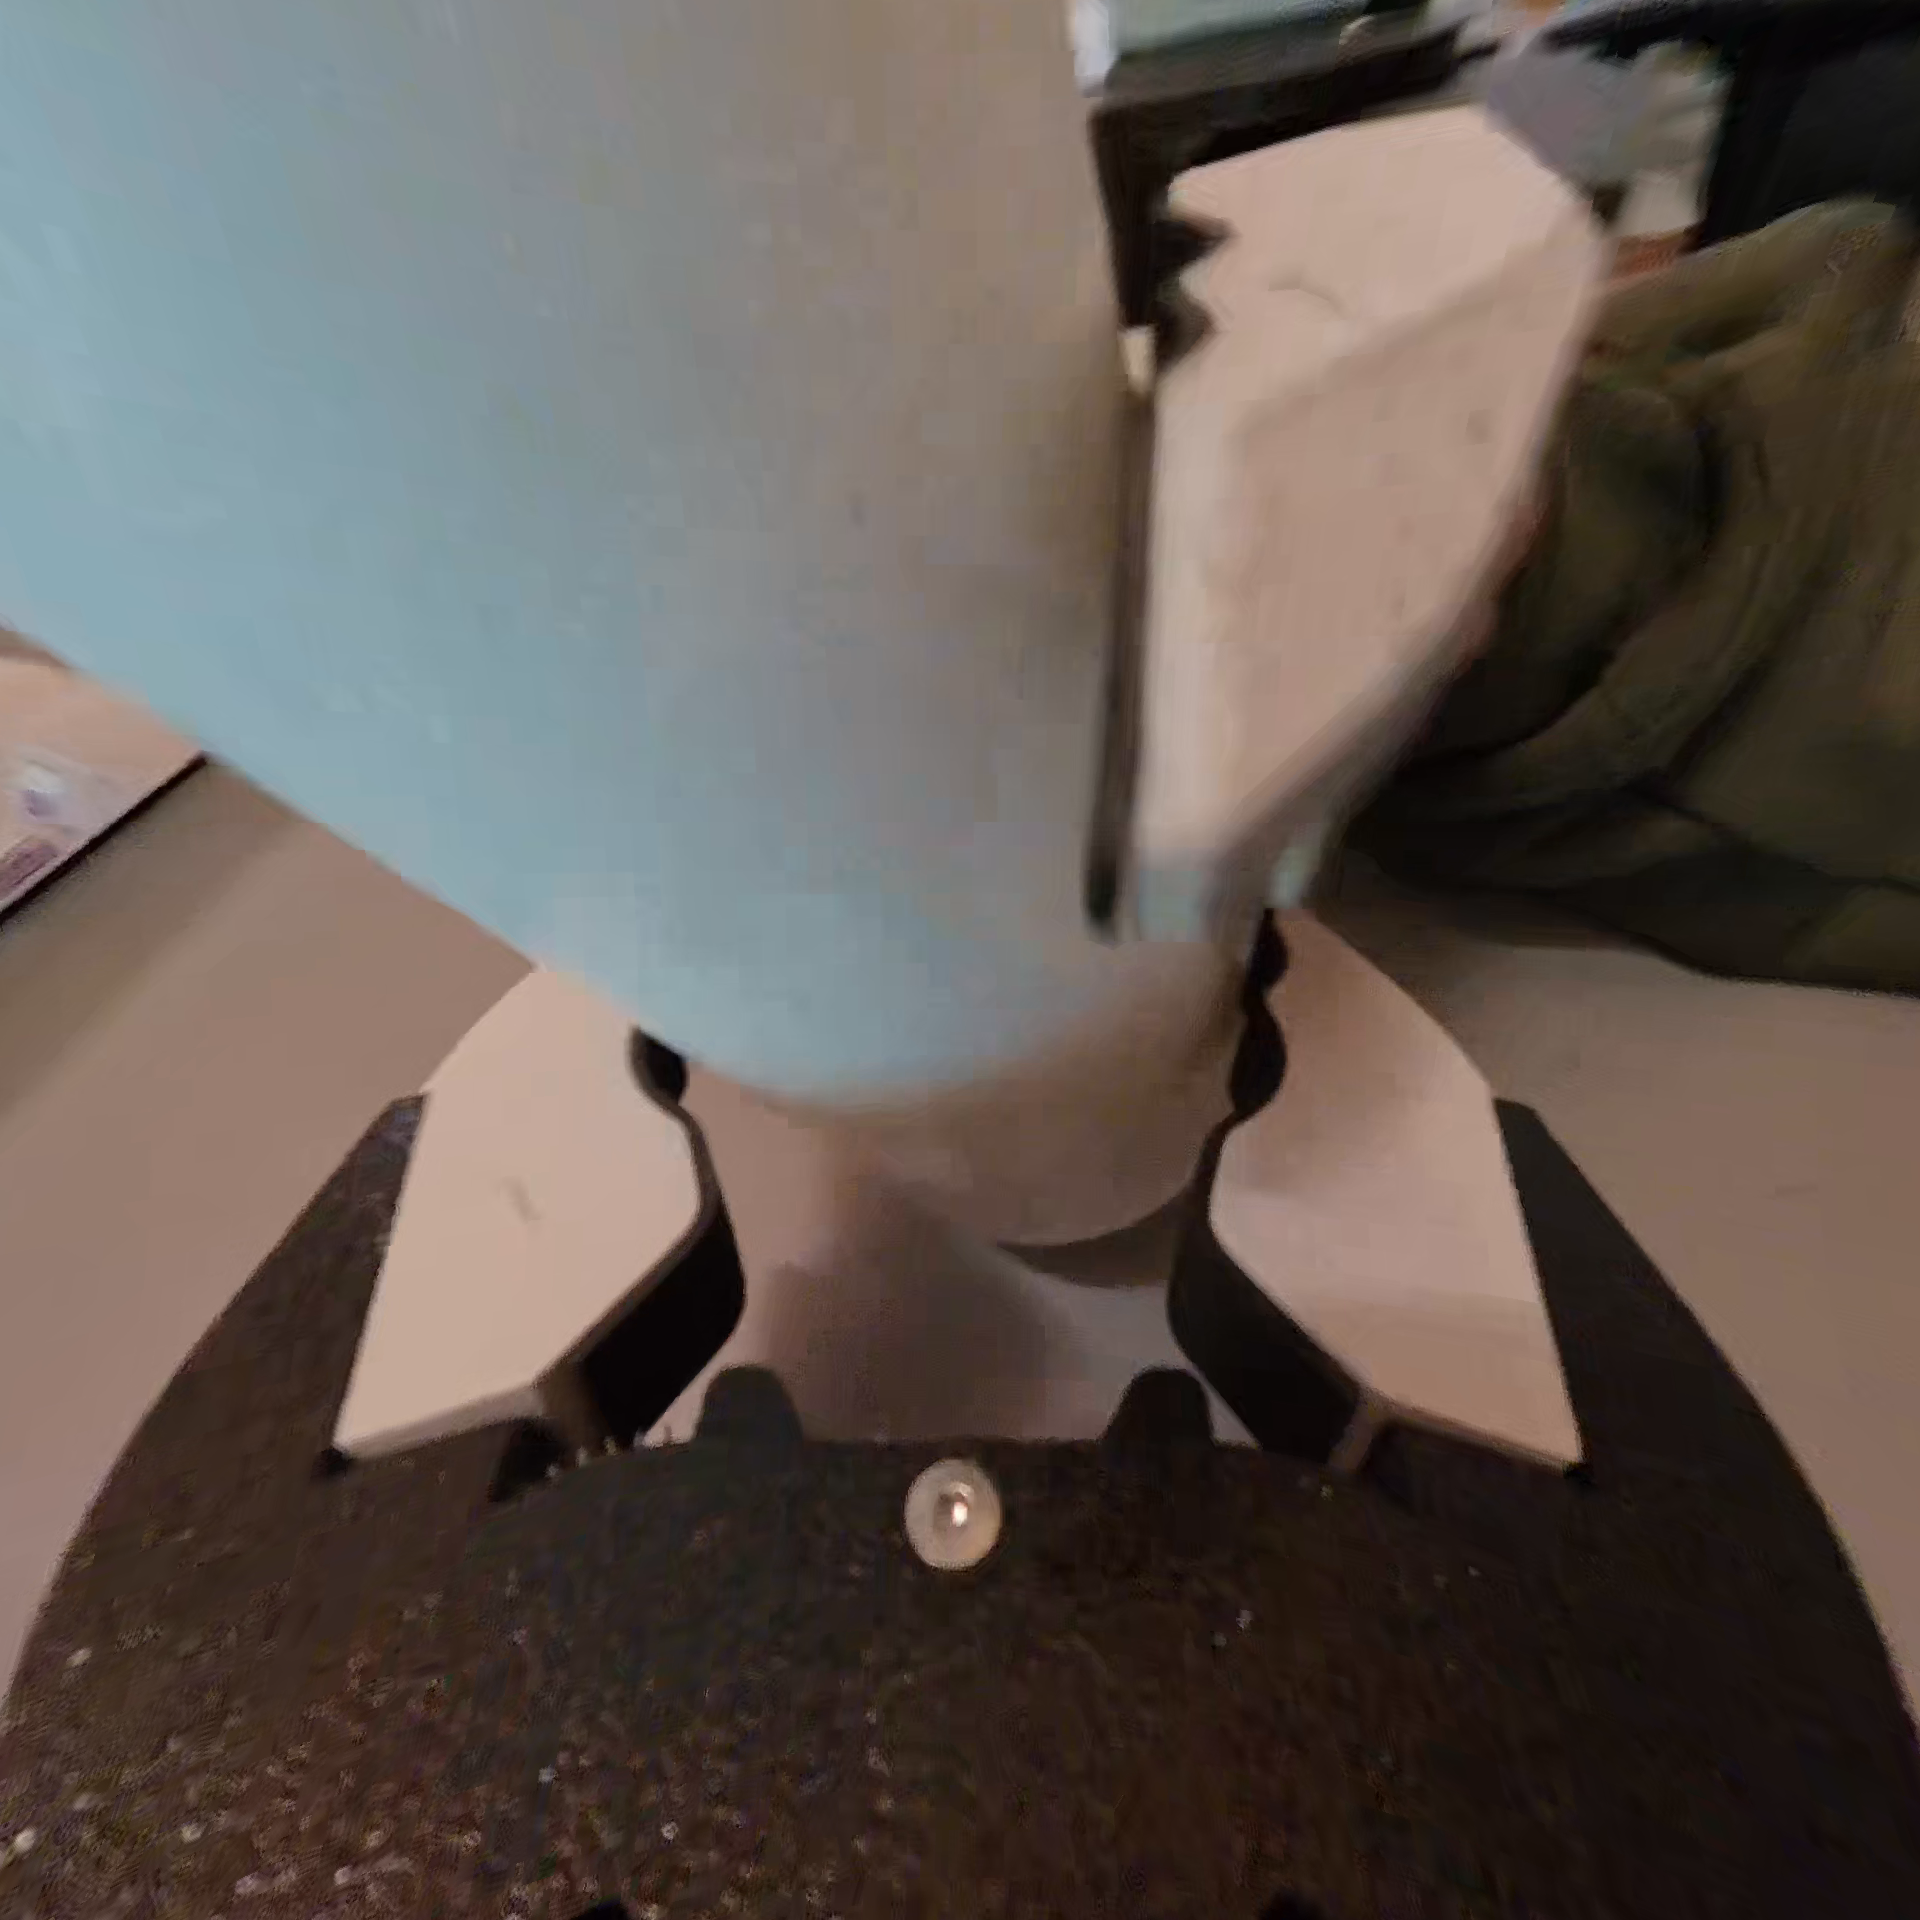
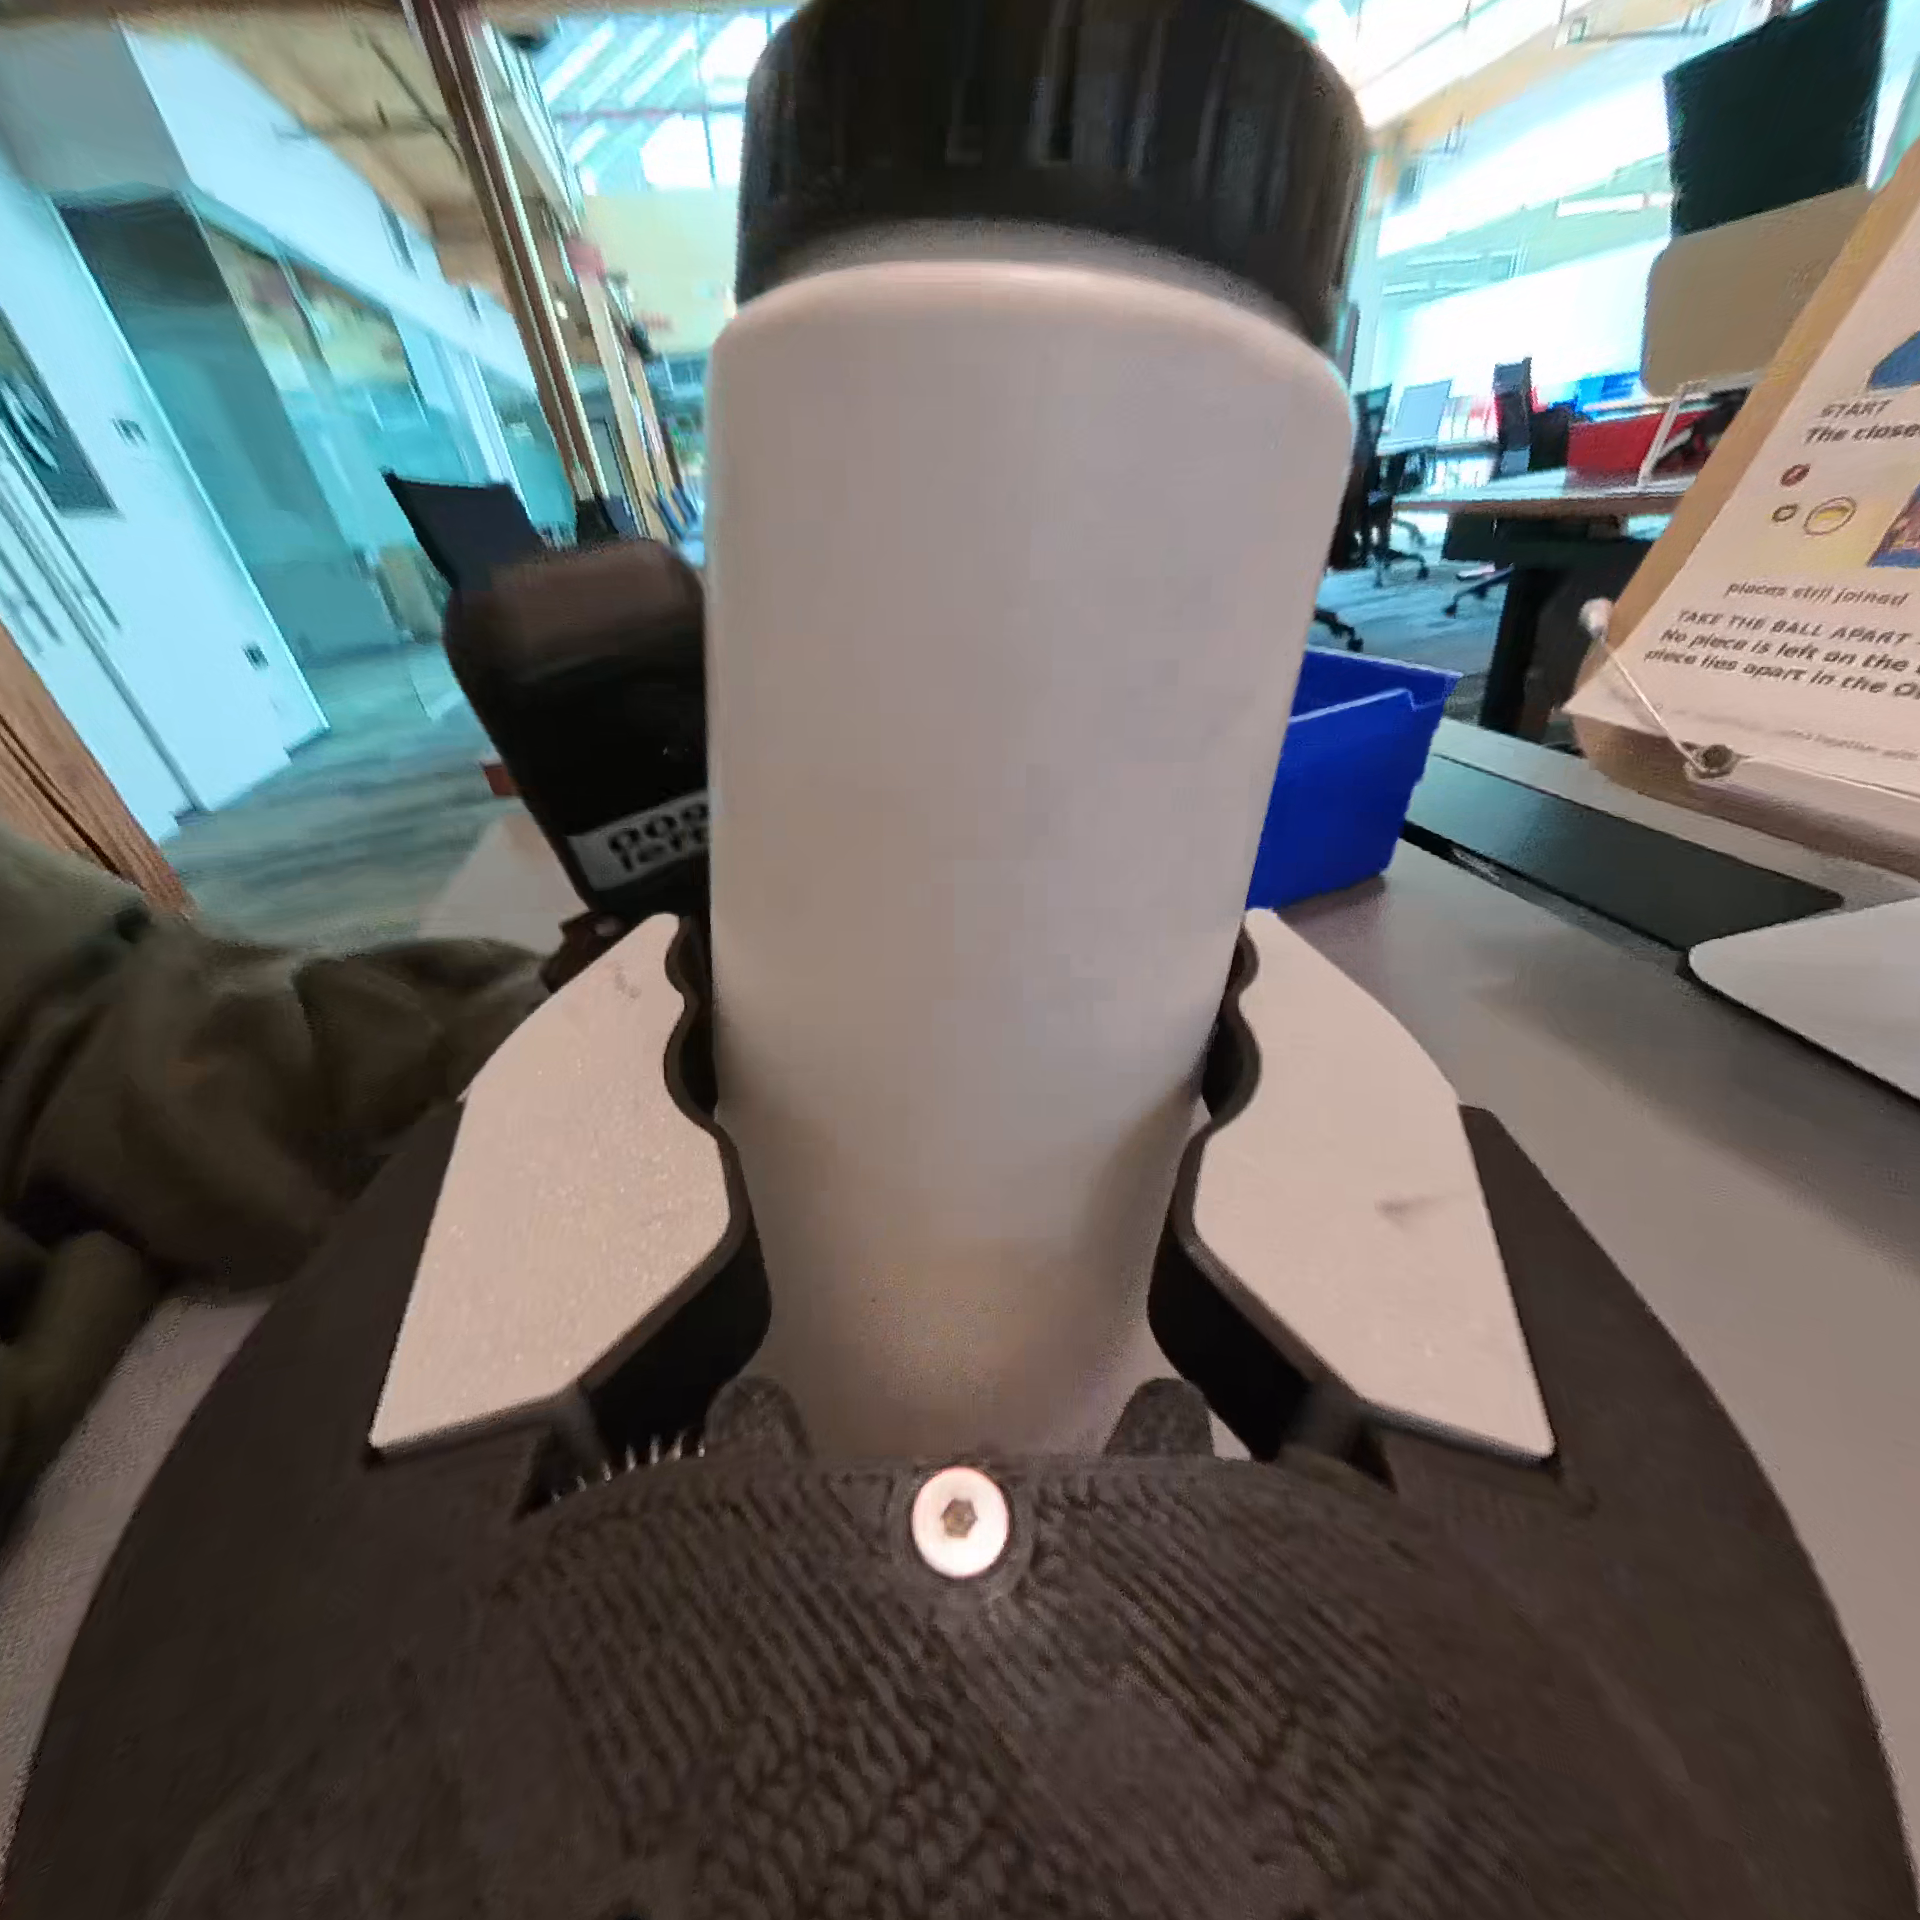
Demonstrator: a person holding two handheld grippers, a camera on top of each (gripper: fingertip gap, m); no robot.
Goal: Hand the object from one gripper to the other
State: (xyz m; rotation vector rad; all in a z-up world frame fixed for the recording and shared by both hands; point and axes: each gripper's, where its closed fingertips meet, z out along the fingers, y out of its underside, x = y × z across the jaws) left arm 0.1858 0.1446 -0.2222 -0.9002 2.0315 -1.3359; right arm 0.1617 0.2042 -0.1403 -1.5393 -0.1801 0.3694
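The big grey table (image 2: 1558,1039) lay under everything, with a green cloth (image 2: 156,1091) heaped at one side and a blue bin (image 2: 1340,769) farther back. A paper sign on a stand (image 2: 1787,582) stood off to the side.

The white bottle (image 2: 987,727) with its black cap (image 2: 1049,145) stood straight up, right in the middle of the right gripper (image 2: 961,997). Both fingers pressed on its sides, low on the body, so that claw was clenched on the bottle. I think it gripped low to leave the top part free for the other claw.

In the left wrist view, the bottle (image 1: 582,468) looked huge and blurry, just past the left gripper (image 1: 956,997). Its fingers were spread apart and the rounded end of the bottle sat at their tips. That claw was released and held nothing yet.
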